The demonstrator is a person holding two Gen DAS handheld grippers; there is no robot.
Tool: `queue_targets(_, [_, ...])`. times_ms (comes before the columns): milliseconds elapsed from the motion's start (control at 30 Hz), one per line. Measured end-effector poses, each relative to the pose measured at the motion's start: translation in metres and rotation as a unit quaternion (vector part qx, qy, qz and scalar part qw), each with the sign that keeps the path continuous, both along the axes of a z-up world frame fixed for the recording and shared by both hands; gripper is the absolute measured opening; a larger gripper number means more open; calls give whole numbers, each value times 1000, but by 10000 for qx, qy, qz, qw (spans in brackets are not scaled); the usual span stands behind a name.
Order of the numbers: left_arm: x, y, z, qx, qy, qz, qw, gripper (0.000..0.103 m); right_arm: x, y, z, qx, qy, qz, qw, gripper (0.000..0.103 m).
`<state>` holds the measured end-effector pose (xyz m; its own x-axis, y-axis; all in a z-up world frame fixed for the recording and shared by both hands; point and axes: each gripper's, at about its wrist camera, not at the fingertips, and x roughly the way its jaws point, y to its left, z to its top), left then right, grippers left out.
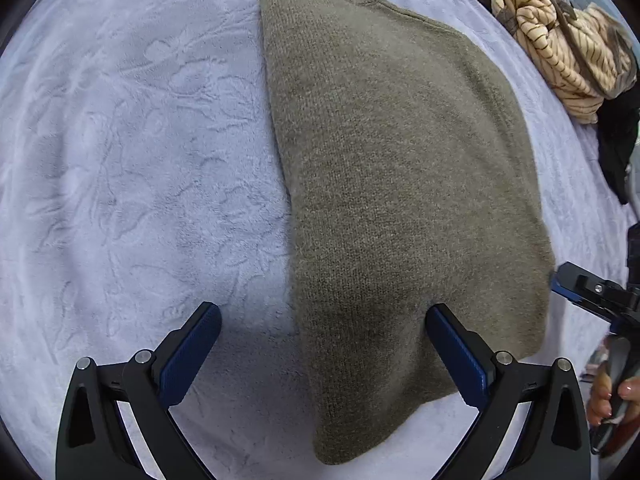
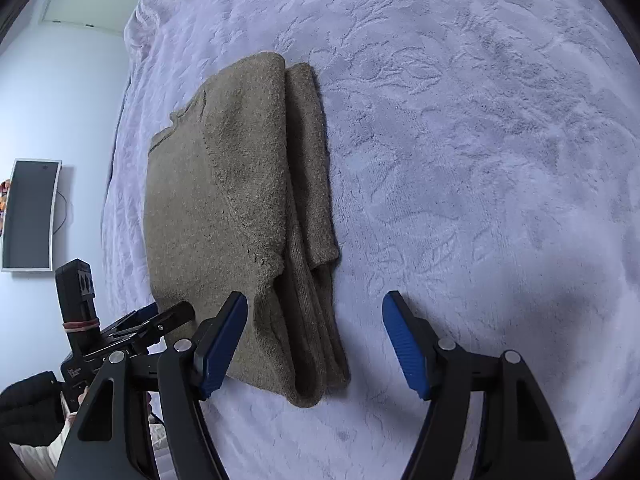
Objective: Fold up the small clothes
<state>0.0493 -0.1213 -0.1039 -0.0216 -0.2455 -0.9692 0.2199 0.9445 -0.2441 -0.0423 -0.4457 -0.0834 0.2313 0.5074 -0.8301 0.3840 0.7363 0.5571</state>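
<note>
While folded sweater on blanket, both tongs wide apart, empty.

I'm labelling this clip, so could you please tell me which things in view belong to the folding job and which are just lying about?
Part of the job:
- olive knit sweater, folded on the lavender blanket
- left gripper, jaws open
- right gripper, jaws open

Just lying about:
- striped cream garment in a pile at the blanket's edge
- black garment beside it
- wall monitor

No text can be read — the left gripper's small label (white print) is too blurred.
</note>
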Motion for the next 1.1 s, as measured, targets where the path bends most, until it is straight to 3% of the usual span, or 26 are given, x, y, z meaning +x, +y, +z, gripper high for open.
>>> queue_targets(133, [7,9,15,-744,-107,33,9972,103,11,-7,3,103,-192,79,9997,74])
queue_targets(233, [16,10,18,-1068,-85,37,9942,103,26,-14,0,289,-327,118,9990,80])
queue_targets(600, [33,-11,-10,-1484,299,-154,9884,103,76,-28,-50,1116,-341,316,9927,80])
queue_targets(833, [34,-14,-19,-1599,432,-106,9861,101,98,-15,-61,1883,-654,374,9792,82])
queue_targets(867, [34,-11,-18,-1567,397,-11,9869,92,101,-9,-64,1832,-559,389,9807,80])
queue_targets(933, [32,-7,-14,-1419,312,49,9894,79,105,-1,-69,1540,-304,427,9867,62])
queue_targets(1000, [30,-3,-8,-1398,184,55,9900,63,103,2,-66,1614,-297,301,9860,41])
queue_targets(1033, [29,0,-4,-1454,140,42,9893,56,102,3,-63,1722,-354,272,9840,35])
queue_targets(1100, [27,3,7,-1565,44,-12,9877,54,97,4,-52,1836,-474,256,9815,34])
